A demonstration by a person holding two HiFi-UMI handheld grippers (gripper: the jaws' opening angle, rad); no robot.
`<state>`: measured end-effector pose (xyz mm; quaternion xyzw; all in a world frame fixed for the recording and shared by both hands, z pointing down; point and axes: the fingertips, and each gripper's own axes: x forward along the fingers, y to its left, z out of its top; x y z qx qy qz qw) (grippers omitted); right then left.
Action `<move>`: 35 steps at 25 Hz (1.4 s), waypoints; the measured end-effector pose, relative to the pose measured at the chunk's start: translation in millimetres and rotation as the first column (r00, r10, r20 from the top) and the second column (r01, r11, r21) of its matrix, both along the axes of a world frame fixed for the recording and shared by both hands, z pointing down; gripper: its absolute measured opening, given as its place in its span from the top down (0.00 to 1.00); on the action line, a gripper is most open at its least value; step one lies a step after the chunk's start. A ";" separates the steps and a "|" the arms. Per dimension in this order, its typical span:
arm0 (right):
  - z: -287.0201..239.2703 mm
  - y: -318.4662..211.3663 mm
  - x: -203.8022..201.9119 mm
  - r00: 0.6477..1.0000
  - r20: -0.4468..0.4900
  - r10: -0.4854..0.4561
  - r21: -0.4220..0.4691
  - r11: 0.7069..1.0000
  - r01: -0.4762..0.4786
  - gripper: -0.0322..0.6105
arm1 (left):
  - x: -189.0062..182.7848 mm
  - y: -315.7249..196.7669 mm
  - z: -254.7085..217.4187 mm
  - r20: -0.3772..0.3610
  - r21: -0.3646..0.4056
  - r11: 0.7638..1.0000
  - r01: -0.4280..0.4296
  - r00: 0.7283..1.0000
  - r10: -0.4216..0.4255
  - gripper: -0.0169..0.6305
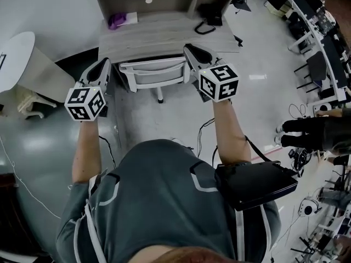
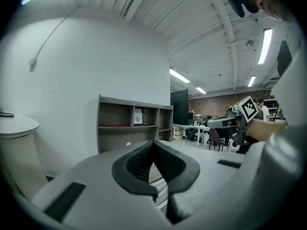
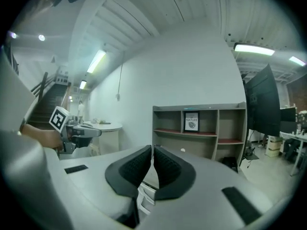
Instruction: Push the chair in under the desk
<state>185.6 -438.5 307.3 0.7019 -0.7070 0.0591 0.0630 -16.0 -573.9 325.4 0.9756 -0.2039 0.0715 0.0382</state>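
A white chair (image 1: 155,72) stands with its backrest at the front edge of the pale wood desk (image 1: 164,33), its seat partly under the top. My left gripper (image 1: 104,64) hangs just left of the backrest, jaws shut with nothing in them. My right gripper (image 1: 187,49) is just right of the backrest, over the desk's edge, pads together but for a thin slit, holding nothing. In the left gripper view the closed gripper (image 2: 153,142) points at the shelf unit (image 2: 129,128). White chair parts (image 3: 143,194) show below the right gripper (image 3: 152,147).
On the desk lie a purple item (image 1: 119,19) and black headphones (image 1: 207,16). A round white table (image 1: 19,53) stands at the left. Cables run over the floor (image 1: 205,126). Another person's dark shoes (image 1: 310,133) are at the right, beyond them other desks and chairs (image 1: 318,64).
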 end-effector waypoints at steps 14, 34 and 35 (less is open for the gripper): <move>-32.6 14.0 3.5 0.998 -0.023 0.050 0.084 0.995 -0.047 0.91 | 1.6 15.6 -30.1 -0.119 0.012 1.000 -0.023 0.993 0.024 0.96; -35.6 14.5 5.5 0.999 -0.024 0.039 0.086 0.996 -0.037 0.91 | -16.5 9.5 -28.5 -0.118 -0.030 0.996 0.084 0.989 -0.087 0.96; -35.1 14.3 5.4 0.999 -0.024 0.038 0.086 0.996 -0.036 0.91 | -17.7 8.1 -29.0 -0.122 -0.030 0.995 0.090 0.988 -0.093 0.96</move>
